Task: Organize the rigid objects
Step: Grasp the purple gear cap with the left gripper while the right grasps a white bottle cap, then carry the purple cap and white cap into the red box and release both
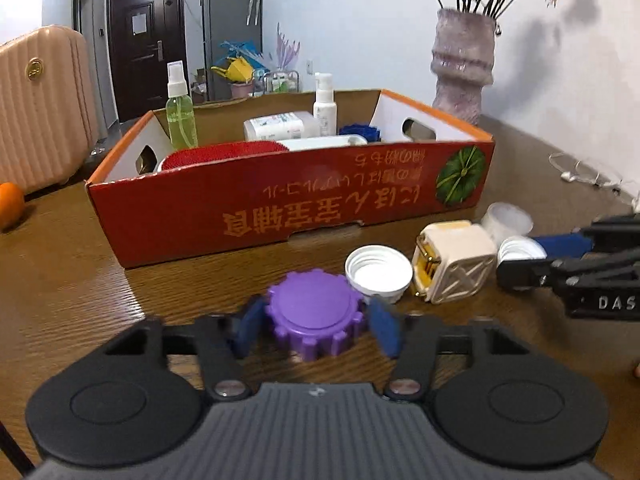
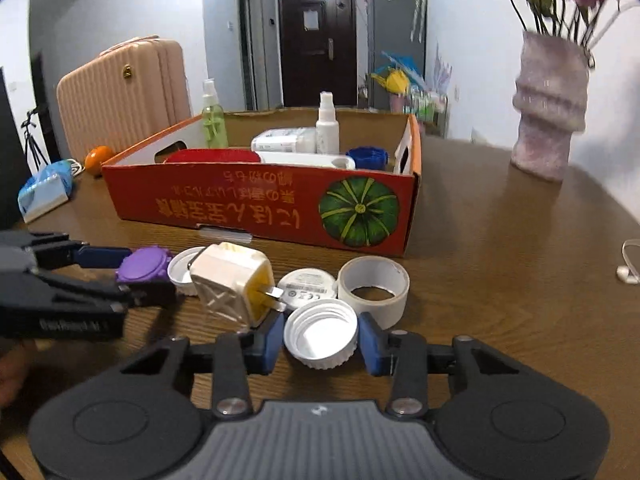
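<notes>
Inspected left gripper (image 1: 316,330) low over the wooden surface (image 1: 80,280). Found its fingers (image 1: 246,330) about half open, set on either side of the purple ridged cap (image 1: 314,316), which sat flat on the surface. Noted blur on both pads; could not tell whether they pressed on the cap or stood just clear of it.

Inspected right gripper (image 2: 322,340), also low over the surface. Found its fingers (image 2: 372,344) narrowed to roughly a third open, with both blue pads against the rim of the white screw cap (image 2: 320,336), open side up. Recorded as gripped.

Located remaining loose items in a row between the two grippers and in front of the red cardboard box (image 1: 280,208): a second white cap (image 1: 378,274) just beside the purple one, a cream plug adapter (image 1: 456,260) lying on its side, a flat round white disc (image 2: 308,284) and a roll of white tape (image 2: 374,288).

Observed inside the box a green spray bottle (image 1: 182,114), a white pump bottle (image 1: 325,104), a tissue pack (image 1: 276,126), a red item and a blue cap (image 2: 367,158).

Noted a vase (image 1: 462,64) of flowers behind the box to the right.
</notes>
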Motion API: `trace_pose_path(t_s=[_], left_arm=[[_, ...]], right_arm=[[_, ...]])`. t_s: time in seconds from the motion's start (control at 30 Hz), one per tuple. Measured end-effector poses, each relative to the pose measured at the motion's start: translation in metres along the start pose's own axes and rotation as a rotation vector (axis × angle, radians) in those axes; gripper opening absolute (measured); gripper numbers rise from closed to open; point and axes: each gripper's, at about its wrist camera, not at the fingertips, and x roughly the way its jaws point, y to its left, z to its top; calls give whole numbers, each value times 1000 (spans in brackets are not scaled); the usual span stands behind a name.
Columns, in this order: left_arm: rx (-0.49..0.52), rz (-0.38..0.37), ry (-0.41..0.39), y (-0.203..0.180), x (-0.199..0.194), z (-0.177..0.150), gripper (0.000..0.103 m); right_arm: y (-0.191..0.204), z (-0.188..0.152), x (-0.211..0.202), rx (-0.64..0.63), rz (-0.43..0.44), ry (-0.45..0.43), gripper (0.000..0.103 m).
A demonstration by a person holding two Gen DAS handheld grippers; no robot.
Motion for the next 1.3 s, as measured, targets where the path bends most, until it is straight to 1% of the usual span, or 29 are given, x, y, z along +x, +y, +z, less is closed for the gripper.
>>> trace_pose_path(t_s=[0.13, 0.27, 0.4, 0.5, 0.6, 0.67, 0.73, 0.77, 0.83, 0.9, 0.93, 0.97, 1.07, 1.13, 1.17, 1.2, 1.23, 1.3], left_arm=[[-15, -24, -10, 0, -3, 0, 53], [3, -22, -9, -5, -4, -1, 53], [6, -24, -10, -6, -5, -1, 53], [20, -21, -12, -9, -7, -2, 53], [35, 5, -31, -13, -12, -5, 53], [39, 42, -55, -15, -23, -10, 53], [48, 69, -87, -20, -41, -19, 53], [53, 97, -109, -22, -54, -25, 53], [73, 159, -140, -28, -83, -40, 53], [110, 215, -186, -34, -116, -56, 53], [118, 229, -215, -36, -134, -65, 53], [108, 224, -234, -36, -152, -73, 53], [36, 185, -276, -35, -199, -96, 53], [-13, 139, -287, -32, -221, -108, 53], [-28, 118, -285, -31, -229, -111, 53], [-28, 112, -286, -30, -234, -112, 53], [-19, 128, -293, -30, -237, -112, 53], [-8, 185, -300, -31, -239, -110, 53]], right_arm=[[-6, -5, -2, 39, 41, -11, 39], [0, -6, -3, -3, 2, -29, 39], [-3, -6, -3, 6, 3, -32, 39], [-1, -6, -4, -19, -10, -35, 39], [1, -8, -5, -37, -9, -43, 39], [1, -10, -7, -21, -18, -45, 39], [5, -15, -17, -17, -62, -40, 39], [11, -21, -26, -42, -66, -53, 39], [23, -34, -49, -82, -53, -65, 39], [32, -46, -76, -94, -39, -90, 39], [36, -54, -93, -84, -22, -109, 39], [40, -61, -106, -68, -7, -118, 39], [50, -79, -140, -37, 14, -141, 39], [55, -85, -155, -14, 31, -155, 39], [57, -87, -162, -1, 34, -170, 40], [58, -87, -167, 2, 35, -178, 39], [60, -86, -172, 3, 34, -191, 39], [63, -84, -178, 3, 22, -213, 39]])
